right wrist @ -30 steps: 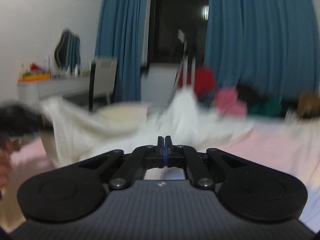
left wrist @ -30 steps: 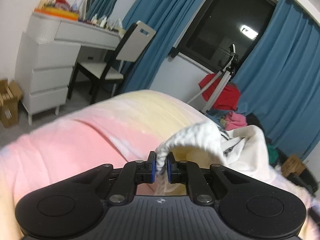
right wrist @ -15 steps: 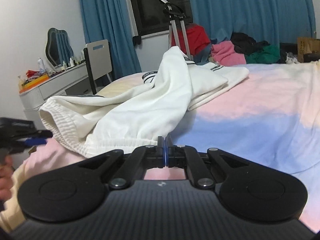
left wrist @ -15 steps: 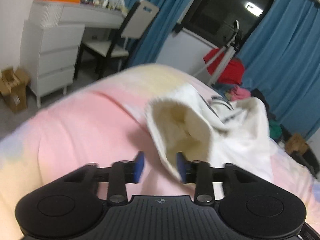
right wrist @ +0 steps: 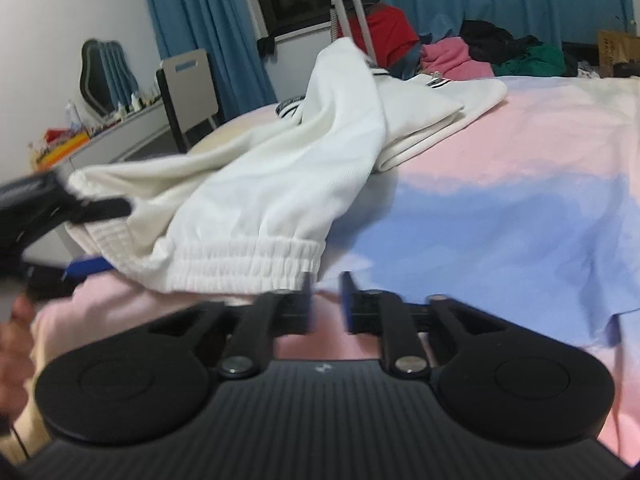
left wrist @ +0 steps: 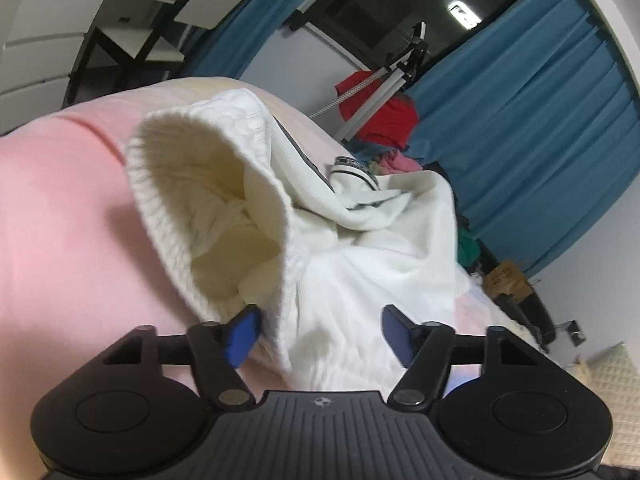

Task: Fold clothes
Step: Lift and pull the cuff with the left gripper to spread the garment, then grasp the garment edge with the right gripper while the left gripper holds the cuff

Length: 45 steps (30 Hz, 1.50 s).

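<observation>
The left black two-finger gripper with blue pads [left wrist: 320, 332] holds its jaws spread wide, level and pointing forward. The right black two-finger gripper [right wrist: 326, 300] has its jaws parted by a narrow gap. A bare hand [right wrist: 14, 344] grips the left tool's handle.

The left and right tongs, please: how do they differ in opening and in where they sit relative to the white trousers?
The left tongs are spread wide, while the right tongs show only a narrow gap. The left tongs straddle the waistband edge of the white trousers, with cloth between the blue pads; the right tongs sit just off the waistband's other corner, with nothing between them. Both are open, gripping nothing, low over the bedsheet.
</observation>
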Tool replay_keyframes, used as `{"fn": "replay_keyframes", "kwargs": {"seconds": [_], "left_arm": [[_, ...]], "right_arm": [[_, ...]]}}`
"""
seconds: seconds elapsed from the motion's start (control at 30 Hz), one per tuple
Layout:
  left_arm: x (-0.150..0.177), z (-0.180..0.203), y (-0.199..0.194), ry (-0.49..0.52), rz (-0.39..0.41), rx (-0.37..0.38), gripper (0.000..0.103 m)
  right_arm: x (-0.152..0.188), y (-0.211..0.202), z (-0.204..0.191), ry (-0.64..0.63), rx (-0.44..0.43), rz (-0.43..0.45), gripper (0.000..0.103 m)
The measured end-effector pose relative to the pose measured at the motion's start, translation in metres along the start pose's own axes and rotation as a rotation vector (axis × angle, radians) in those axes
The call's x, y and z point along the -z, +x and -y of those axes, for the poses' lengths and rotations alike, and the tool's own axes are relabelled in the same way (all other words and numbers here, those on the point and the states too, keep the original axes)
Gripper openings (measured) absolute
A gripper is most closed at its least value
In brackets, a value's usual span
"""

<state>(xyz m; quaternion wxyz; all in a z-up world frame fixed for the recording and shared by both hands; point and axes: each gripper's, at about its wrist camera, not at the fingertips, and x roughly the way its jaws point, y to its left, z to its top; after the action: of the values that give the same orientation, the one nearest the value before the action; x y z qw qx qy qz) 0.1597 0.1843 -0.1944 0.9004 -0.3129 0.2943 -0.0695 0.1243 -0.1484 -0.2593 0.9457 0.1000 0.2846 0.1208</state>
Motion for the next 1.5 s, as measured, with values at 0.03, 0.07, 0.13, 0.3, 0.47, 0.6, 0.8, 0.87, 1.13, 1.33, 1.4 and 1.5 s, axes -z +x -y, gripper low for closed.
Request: {"fn": "replay_keyframes", "kwargs": {"seconds": [0.03,0.07,0.13,0.3,0.47,0.6,0.8,0.87,1.13,1.33,1.4,1.5], "left_arm": [[-0.003,-0.002,0.000,-0.014,0.020,0.025,0.049],[-0.006,-0.004,0.000,-0.027,0.039,0.050,0.040],[-0.011,-0.008,0.000,-0.054,0.079,0.101,0.012],[-0.026,-0.017,-0.001,-0.123,0.177,0.228,0.009],[-0.040,-0.043,-0.019,-0.293,0.284,0.407,0.009],[-0.045,-0.060,-0.022,-0.348,0.310,0.412,0.009],[-0.045,-0.070,-0.022,-0.342,0.290,0.358,0.009],[-0.045,-0.072,-0.026,-0.326,0.288,0.349,0.009],[-0.031,-0.059,-0.019,-0.228,0.196,0.302,0.010],[-0.006,-0.031,-0.016,-0.110,0.095,0.285,0.015],[0.003,-0.020,-0.015,-0.069,0.057,0.275,0.016],[0.017,-0.010,-0.011,-0.001,0.000,0.220,0.020]], "right_arm": [[0.002,0.001,-0.002,-0.012,-0.008,0.009,0.049],[0.004,0.001,-0.005,-0.027,-0.014,0.018,0.058],[0.006,0.001,-0.011,-0.070,-0.019,0.038,0.062],[0.011,0.010,-0.034,-0.162,-0.027,0.040,0.062],[0.002,0.029,-0.061,-0.159,0.006,0.057,0.064],[-0.006,0.047,-0.074,-0.038,0.035,0.101,0.079],[-0.014,0.043,-0.088,0.073,0.049,0.180,0.079],[-0.015,0.044,-0.087,0.052,0.093,0.181,0.078],[-0.029,0.025,-0.056,-0.043,0.142,0.116,0.018],[-0.042,-0.020,-0.038,-0.140,0.151,0.100,0.014],[-0.041,-0.033,-0.029,-0.141,0.154,0.089,0.014],[-0.038,-0.050,-0.014,-0.133,0.159,0.065,0.014]]}}
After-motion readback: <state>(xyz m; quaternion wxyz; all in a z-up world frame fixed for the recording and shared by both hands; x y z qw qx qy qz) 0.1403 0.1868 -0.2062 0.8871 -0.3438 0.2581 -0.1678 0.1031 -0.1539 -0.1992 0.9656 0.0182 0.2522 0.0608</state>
